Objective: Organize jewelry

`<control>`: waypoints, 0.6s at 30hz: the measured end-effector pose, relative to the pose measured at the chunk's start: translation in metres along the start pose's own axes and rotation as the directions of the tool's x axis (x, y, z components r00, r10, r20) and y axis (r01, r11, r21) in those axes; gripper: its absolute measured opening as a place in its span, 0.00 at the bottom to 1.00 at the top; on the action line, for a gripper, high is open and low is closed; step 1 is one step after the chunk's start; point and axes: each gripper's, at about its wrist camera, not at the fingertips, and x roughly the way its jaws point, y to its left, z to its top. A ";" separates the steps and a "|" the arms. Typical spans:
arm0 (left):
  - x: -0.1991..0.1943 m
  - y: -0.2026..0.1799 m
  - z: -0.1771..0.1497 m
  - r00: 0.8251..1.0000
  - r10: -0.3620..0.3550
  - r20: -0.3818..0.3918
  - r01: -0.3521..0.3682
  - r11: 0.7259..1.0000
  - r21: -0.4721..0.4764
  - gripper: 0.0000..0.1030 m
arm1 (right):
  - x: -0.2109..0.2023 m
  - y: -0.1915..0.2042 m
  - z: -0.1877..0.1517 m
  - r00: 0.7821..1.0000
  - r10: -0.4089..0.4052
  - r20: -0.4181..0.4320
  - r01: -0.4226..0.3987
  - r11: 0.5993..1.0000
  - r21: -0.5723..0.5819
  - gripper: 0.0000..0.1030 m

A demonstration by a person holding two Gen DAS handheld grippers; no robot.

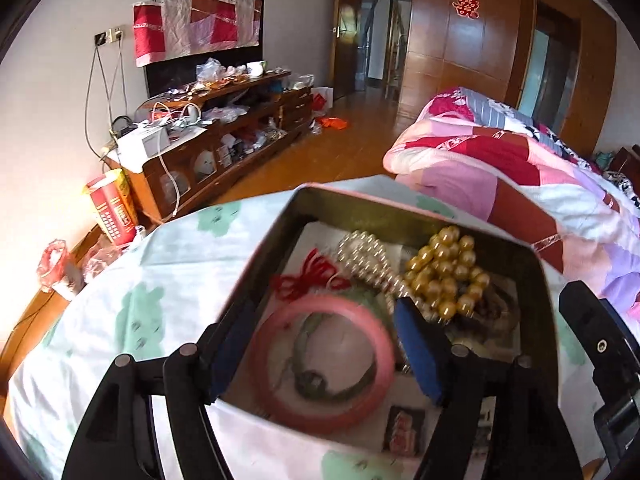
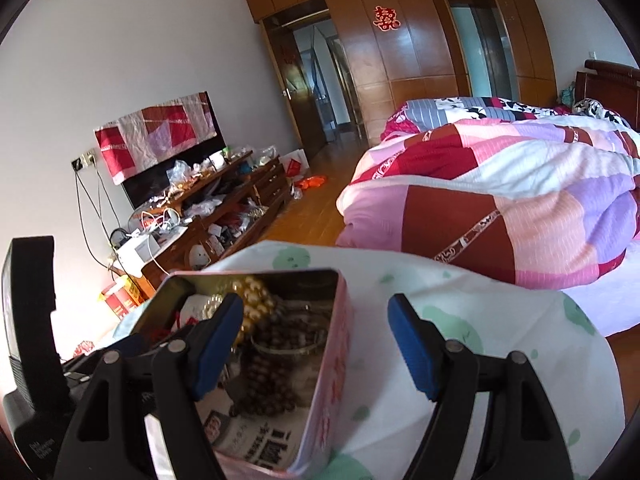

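An open metal tin [image 1: 400,216] sits on a white cloth with green patches. Inside lie a pink bangle [image 1: 312,416], a green bracelet [image 1: 304,336], a red cord [image 1: 308,280], a pearl bracelet [image 1: 368,256] and gold beads [image 1: 444,268]. My left gripper [image 1: 324,344] hovers open over the tin, its blue pads either side of the bangle and clear of it. In the right wrist view my right gripper [image 2: 316,346] is open and straddles the tin's [image 2: 332,360] right wall, untouched. Dark beads [image 2: 272,376] lie below its left finger.
A folded patchwork quilt [image 1: 500,168] lies behind the tin on the right. A cluttered wooden TV cabinet [image 1: 224,128] stands along the left wall, with a red carton [image 1: 112,212] near it. Wooden floor [image 1: 340,148] runs toward the doorway.
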 end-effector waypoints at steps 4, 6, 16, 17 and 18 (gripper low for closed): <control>-0.016 0.002 -0.010 0.999 0.021 0.026 -0.021 1.000 0.005 0.71 | -0.007 0.002 -0.008 1.000 -0.011 -0.004 0.011 1.000 -0.025 0.77; -0.020 0.004 -0.014 0.999 0.033 0.021 -0.034 0.999 0.014 0.71 | -0.010 0.004 -0.010 1.000 -0.013 -0.008 0.012 0.999 -0.041 0.77; -0.066 0.016 -0.033 0.992 0.095 0.077 -0.095 0.995 -0.005 0.71 | -0.043 0.016 -0.026 1.000 -0.022 -0.010 0.021 0.996 -0.092 0.87; -0.070 0.017 -0.037 0.991 0.107 0.081 -0.107 0.994 -0.007 0.71 | -0.048 0.016 -0.029 1.000 -0.026 -0.013 0.024 0.995 -0.098 0.87; -0.074 0.019 -0.040 0.989 0.125 0.084 -0.125 0.992 -0.010 0.71 | -0.052 0.017 -0.032 0.999 -0.030 -0.019 0.028 0.994 -0.103 0.87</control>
